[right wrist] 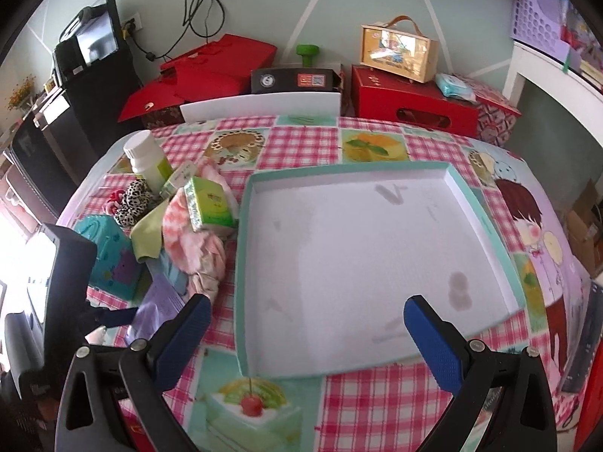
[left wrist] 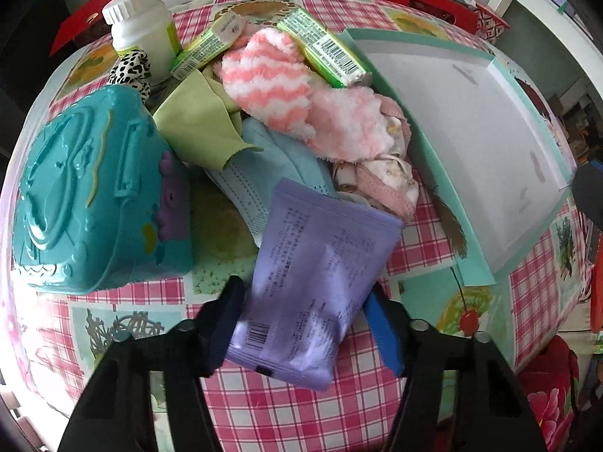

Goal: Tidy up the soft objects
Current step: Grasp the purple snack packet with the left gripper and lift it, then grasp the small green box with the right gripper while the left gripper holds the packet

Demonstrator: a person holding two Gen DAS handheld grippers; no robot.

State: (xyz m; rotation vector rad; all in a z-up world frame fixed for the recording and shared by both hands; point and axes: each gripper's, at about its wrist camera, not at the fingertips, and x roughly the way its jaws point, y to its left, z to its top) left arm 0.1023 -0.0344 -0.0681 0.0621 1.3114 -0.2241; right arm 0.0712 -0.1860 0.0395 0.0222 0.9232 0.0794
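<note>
A purple plastic packet [left wrist: 316,282] lies tilted at the near end of a pile of soft things. My left gripper [left wrist: 304,293] has its two pads against the packet's sides, shut on it. Behind it lie a blue face mask [left wrist: 264,158], a green cloth [left wrist: 196,124], pink-and-white fluffy socks [left wrist: 271,83] and a floral pink cloth [left wrist: 380,177]. The white tray [right wrist: 377,248] with a teal rim stands to the right of the pile with nothing in it. My right gripper [right wrist: 307,305] hangs open over the tray's near edge, nothing between its fingers.
A teal plastic case [left wrist: 94,196] sits left of the pile. A white bottle [left wrist: 143,37], a leopard scrunchie [left wrist: 132,69] and green boxes [left wrist: 324,49] crowd its far side. Red boxes [right wrist: 410,109] line the back beyond the checked tablecloth [right wrist: 377,395].
</note>
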